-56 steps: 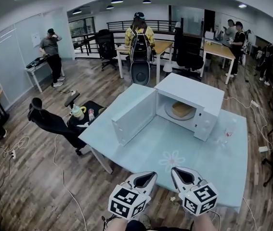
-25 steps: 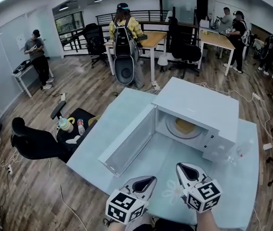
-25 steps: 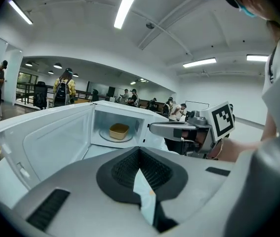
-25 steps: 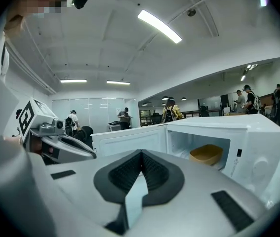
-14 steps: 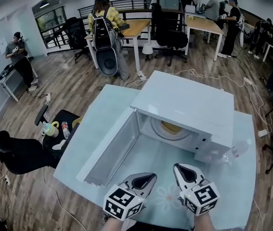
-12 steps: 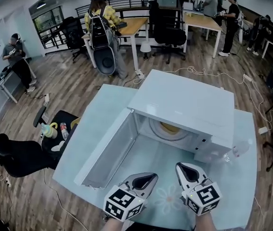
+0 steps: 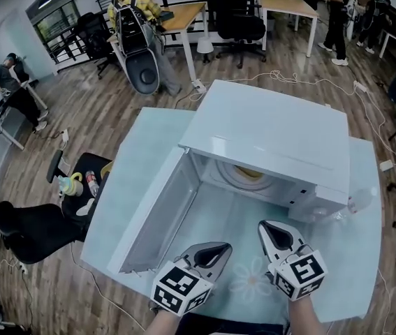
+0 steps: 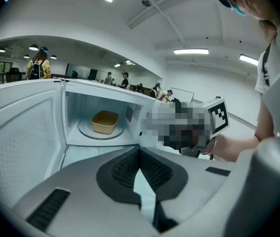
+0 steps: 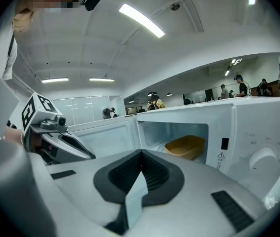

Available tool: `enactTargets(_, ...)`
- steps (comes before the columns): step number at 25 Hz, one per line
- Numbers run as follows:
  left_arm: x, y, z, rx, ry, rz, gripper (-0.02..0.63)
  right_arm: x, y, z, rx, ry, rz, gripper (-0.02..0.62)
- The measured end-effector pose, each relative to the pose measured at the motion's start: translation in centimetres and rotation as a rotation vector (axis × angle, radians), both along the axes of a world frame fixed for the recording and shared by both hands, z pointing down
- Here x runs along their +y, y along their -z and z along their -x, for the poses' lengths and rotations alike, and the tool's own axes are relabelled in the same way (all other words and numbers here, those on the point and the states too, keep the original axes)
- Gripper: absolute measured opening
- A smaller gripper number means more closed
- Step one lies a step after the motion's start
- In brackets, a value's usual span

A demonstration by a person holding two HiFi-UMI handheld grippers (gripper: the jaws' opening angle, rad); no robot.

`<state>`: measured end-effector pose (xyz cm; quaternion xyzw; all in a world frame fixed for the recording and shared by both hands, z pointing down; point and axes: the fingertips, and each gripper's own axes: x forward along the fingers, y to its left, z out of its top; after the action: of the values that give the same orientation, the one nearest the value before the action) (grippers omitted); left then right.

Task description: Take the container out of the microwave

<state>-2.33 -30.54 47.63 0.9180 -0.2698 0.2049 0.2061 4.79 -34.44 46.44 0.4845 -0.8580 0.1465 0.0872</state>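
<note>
Container [image 7: 251, 172]: tan, shallow, on the turntable [image 7: 238, 182] inside the microwave [image 7: 267, 128], which stands toward the desk's far right corner. Untouched; the reach has not begun.

Left gripper [image 7: 223, 247]: jaws pressed together, nothing between them. Right gripper [image 7: 265, 227]: the same, clenched on nothing. Both hover over the desk's near edge, pointed at the cavity.

Step in hand, as I judge it: the approach. Part one pair of jaws before you enter, because closed tips will only shove the container back. Your right gripper seems to have the straighter line. Take a side wall or the rim, lift just clear of the turntable, and draw straight out toward the near edge.

Room: the door [image 7: 152, 215] hangs open to the left, running toward the left edge of the desk [image 7: 355, 264], and fences in your left gripper. The control panel [image 9: 251, 147] closes the opening's right side. The cavity roof looks low, so keep the gripper flat. A clear bottle [image 7: 357, 202] stands just beside the microwave, near the right edge; mind it on any swing. The desk in front of the cavity looks free for the set-down.
</note>
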Motion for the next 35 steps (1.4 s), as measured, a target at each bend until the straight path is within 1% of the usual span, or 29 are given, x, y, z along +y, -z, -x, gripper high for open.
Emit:
enactTargets(3,-0.4,-0.2,0.8,0.009,0.003,0.011,0.012,0.1,-0.8,1.1,0.042,-0.002,0.007,0.009)
enactTargets(6,-0.2,-0.9,1.4,-0.012,-0.035,0.028,0.012,0.5,-1.2,1.6,0.065,-0.04,0.023,0.009)
enactTargets(8,-0.5,-1.1,1.8,-0.033,-0.061,0.021,0.012,0.5,-1.2,1.8,0.068,-0.065,0.032,0.009)
enactTargets(9,-0.6,-1.1,1.9,-0.028,-0.072,0.024,0.012,0.4,-1.2,2.0,0.076,-0.072,0.035,0.009)
enactTargets(10,-0.6,-1.1,1.9,-0.007,-0.086,0.041,0.012,0.2,-1.3,2.2,0.089,-0.076,0.038,0.009)
enactTargets(13,-0.2,-0.9,1.7,0.097,-0.116,0.126,0.012,-0.1,-1.8,2.6,0.141,-0.08,0.042,0.009)
enactTargets(15,-0.3,-0.6,1.9,0.127,-0.107,0.133,0.012,-0.5,-2.3,2.7,0.176,-0.085,0.044,0.009)
enactTargets(17,-0.5,-0.5,2.3,0.135,-0.097,0.123,0.012,-1.4,-2.6,2.7,0.209,-0.097,0.05,0.009)
enactTargets(20,-0.4,-0.9,2.5,0.108,-0.101,0.105,0.012,-2.9,-2.8,2.6,0.258,-0.104,0.052,0.009)
enactTargets(22,-0.4,-1.4,2.5,0.083,-0.102,0.086,0.012,-4.0,-2.9,2.6,0.273,-0.091,0.044,0.011)
enactTargets(24,-0.6,-1.6,2.5,0.076,-0.1,0.078,0.012,-5.1,-3.1,2.8,0.279,-0.084,0.04,0.011)
enactTargets(27,-1.1,-2.0,2.6,0.083,-0.09,0.093,0.012,-6.5,-3.7,3.1,0.307,-0.087,0.033,0.011)
enactTargets(30,-1.2,-3.1,3.0,0.086,-0.064,0.12,0.012,-7.5,-4.7,3.3,0.368,-0.05,0.044,0.011)
enactTargets(33,-0.9,-4.6,3.2,0.067,-0.045,0.143,0.012,-8.5,-5.4,3.1,0.414,-0.028,0.042,0.011)
enactTargets(35,-0.7,-5.1,3.2,0.053,-0.044,0.15,0.012,-9.3,-5.9,2.6,0.416,-0.033,0.043,0.015)
